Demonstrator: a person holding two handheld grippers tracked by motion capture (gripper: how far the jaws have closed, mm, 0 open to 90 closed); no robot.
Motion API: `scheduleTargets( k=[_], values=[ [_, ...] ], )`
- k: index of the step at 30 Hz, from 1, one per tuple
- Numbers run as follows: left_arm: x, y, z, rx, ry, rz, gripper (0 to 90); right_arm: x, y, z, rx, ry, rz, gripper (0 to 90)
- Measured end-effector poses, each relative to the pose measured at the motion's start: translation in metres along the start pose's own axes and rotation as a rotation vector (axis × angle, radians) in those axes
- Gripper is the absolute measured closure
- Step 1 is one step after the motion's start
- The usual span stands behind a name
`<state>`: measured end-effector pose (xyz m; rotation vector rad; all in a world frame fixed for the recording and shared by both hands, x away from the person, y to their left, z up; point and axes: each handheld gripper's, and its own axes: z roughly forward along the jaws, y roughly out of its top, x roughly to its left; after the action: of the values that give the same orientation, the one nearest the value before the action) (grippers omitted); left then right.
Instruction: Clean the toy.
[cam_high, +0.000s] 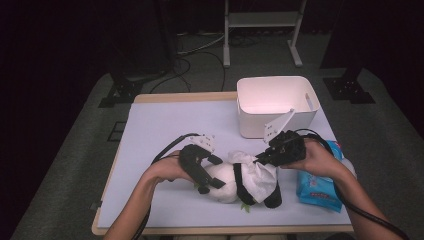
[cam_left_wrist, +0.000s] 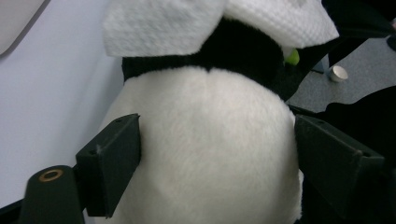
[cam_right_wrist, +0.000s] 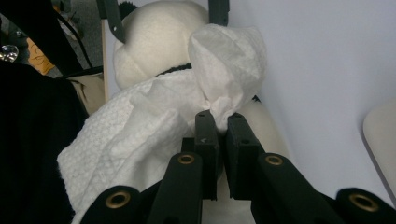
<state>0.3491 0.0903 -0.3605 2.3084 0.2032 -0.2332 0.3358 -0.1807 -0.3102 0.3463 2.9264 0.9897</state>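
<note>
Right hand-held gripper (cam_right_wrist: 218, 128) pinching wipe (cam_right_wrist: 229, 60) (on panda (cam_high: 225, 181))

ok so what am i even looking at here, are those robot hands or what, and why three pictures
No robot: a person holds a hand-held gripper in each hand. The high view looks down on the table; the other two come from cameras riding on each gripper. The left gripper has its fingers around the white body of a plush panda, pressing its sides. The right gripper is shut on a white wipe draped over the panda. Also on the table: a white bin and a blue wipes pack.
</note>
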Motion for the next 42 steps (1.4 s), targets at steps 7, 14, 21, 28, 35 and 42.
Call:
scheduleTargets(
  k=[7, 14, 21, 28, 35, 42],
  values=[
    [0.010, 0.000, 0.008, 0.044, 0.003, -0.077, 2.9, 0.001, -0.002, 0.001, 0.010, 0.016, -0.002, 83.9],
    [0.013, 0.003, 0.021, 0.087, -0.046, -0.090, 0.8, 0.003, -0.008, 0.003, 0.008, 0.038, 0.006, 84.0],
    [0.016, 0.007, 0.029, 0.127, -0.076, -0.068, 4.9, 0.002, -0.009, 0.005, 0.009, 0.050, 0.008, 83.9],
    [0.013, 0.006, 0.022, 0.090, -0.044, -0.035, 24.7, 0.000, -0.010, 0.004, -0.004, 0.049, 0.018, 83.8],
    [0.013, 0.010, 0.009, 0.053, 0.003, 0.012, 32.6, -0.004, -0.003, -0.005, -0.018, 0.037, 0.018, 83.7],
    [0.012, 0.020, -0.001, 0.058, 0.085, 0.069, 34.6, -0.011, 0.003, -0.010, -0.029, 0.011, 0.020, 83.6]
  ],
)
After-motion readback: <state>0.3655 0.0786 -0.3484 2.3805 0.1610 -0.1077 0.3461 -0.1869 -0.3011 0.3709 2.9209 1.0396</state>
